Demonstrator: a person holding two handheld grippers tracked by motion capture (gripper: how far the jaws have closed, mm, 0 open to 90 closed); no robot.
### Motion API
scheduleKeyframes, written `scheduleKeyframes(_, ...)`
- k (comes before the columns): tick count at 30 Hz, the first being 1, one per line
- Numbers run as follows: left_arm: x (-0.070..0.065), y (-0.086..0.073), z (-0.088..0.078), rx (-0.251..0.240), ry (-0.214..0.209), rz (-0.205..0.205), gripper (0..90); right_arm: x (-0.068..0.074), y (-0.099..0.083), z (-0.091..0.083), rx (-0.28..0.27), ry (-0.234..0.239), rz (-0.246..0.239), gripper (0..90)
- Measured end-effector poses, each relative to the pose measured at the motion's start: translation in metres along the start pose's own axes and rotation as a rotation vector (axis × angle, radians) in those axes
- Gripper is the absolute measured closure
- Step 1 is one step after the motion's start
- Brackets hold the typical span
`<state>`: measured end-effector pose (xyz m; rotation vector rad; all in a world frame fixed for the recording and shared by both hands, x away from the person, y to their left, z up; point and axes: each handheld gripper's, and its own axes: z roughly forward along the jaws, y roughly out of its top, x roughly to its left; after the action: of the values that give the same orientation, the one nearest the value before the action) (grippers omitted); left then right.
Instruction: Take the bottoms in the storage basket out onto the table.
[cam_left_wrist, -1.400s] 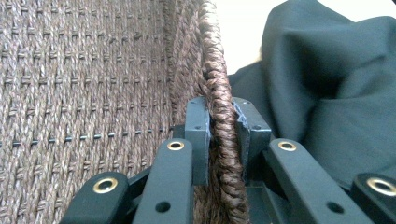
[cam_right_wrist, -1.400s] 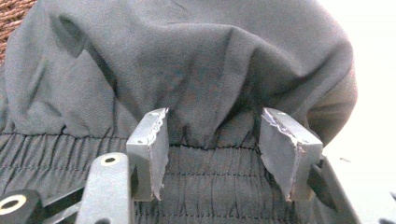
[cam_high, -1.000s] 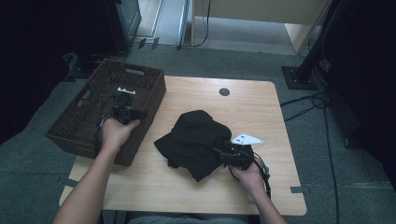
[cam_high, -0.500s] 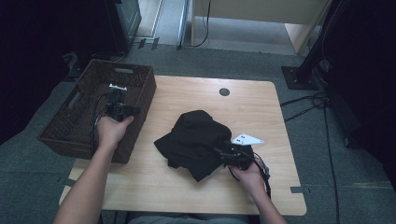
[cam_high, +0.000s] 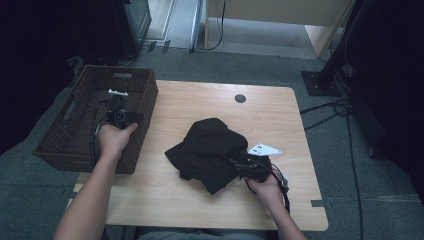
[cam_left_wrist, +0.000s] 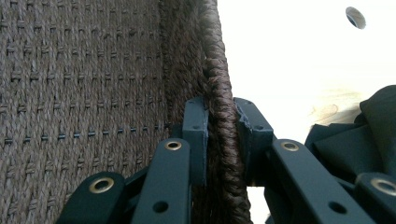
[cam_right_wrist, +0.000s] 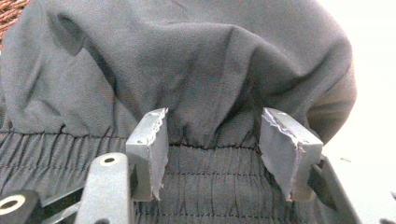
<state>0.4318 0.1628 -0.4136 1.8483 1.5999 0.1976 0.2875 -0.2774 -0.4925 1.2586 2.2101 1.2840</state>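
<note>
The left gripper (cam_left_wrist: 222, 135) is clamped on the wicker basket (cam_high: 75, 145)'s braided rim at nine o'clock on the table (cam_high: 280, 120). The right gripper (cam_right_wrist: 212, 149) straddles the black garment (cam_high: 210, 150)'s elastic waistband at centre, jaws parted; whether its pads (cam_right_wrist: 152, 149) press the fabric is unclear.

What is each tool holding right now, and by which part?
The left tool clamps the wicker basket by its braided rim. The right tool straddles the elastic band of the black garment, jaws apart, not pinching it.
</note>
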Motion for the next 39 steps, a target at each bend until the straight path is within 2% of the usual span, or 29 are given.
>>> scheduleKeyframes(5,0.001,-0.002,-0.002,0.012,-0.004,0.020,76.6,0.000,0.000,0.000,0.000,-0.001,0.000,42.6)
scheduleKeyframes(9,0.004,-0.003,-0.004,0.020,-0.027,0.010,74.7,0.000,0.000,0.000,-0.002,0.001,0.001,42.6)
scheduleKeyframes(12,0.003,-0.003,-0.006,0.026,-0.038,0.018,68.3,0.000,0.000,0.000,-0.003,0.001,0.000,42.6)
scheduleKeyframes(15,-0.003,0.000,-0.014,0.002,-0.046,0.033,58.4,0.000,0.000,-0.001,-0.004,0.003,0.008,42.6)
scheduleKeyframes(19,-0.020,0.007,-0.035,-0.038,-0.020,0.113,49.6,-0.001,0.002,-0.003,-0.005,0.012,0.012,42.6)
scheduleKeyframes(21,-0.029,0.009,-0.044,-0.061,-0.044,0.144,48.9,-0.001,0.003,-0.005,-0.006,0.010,0.009,41.8)
scheduleKeyframes(24,-0.046,0.009,-0.049,-0.056,-0.088,0.185,45.8,0.000,0.005,-0.009,-0.008,0.013,0.016,40.6)
scheduleKeyframes(29,-0.079,-0.009,-0.043,-0.045,-0.174,0.254,43.4,0.000,0.007,-0.019,-0.012,0.009,0.011,40.8)
scheduleKeyframes(32,-0.095,-0.019,-0.034,-0.030,-0.205,0.288,42.7,-0.002,0.008,-0.026,-0.023,0.009,0.013,41.2)
scheduleKeyframes(33,-0.101,-0.025,-0.029,-0.018,-0.210,0.311,42.7,-0.002,0.008,-0.027,-0.023,0.006,0.007,41.9)
scheduleKeyframes(37,-0.112,-0.039,-0.014,0.014,-0.244,0.333,42.3,-0.005,0.009,-0.034,-0.025,-0.001,0.011,42.4)
scheduleKeyframes(39,-0.119,-0.048,-0.008,0.014,-0.268,0.345,42.0,-0.007,0.009,-0.037,-0.026,-0.005,0.016,42.8)
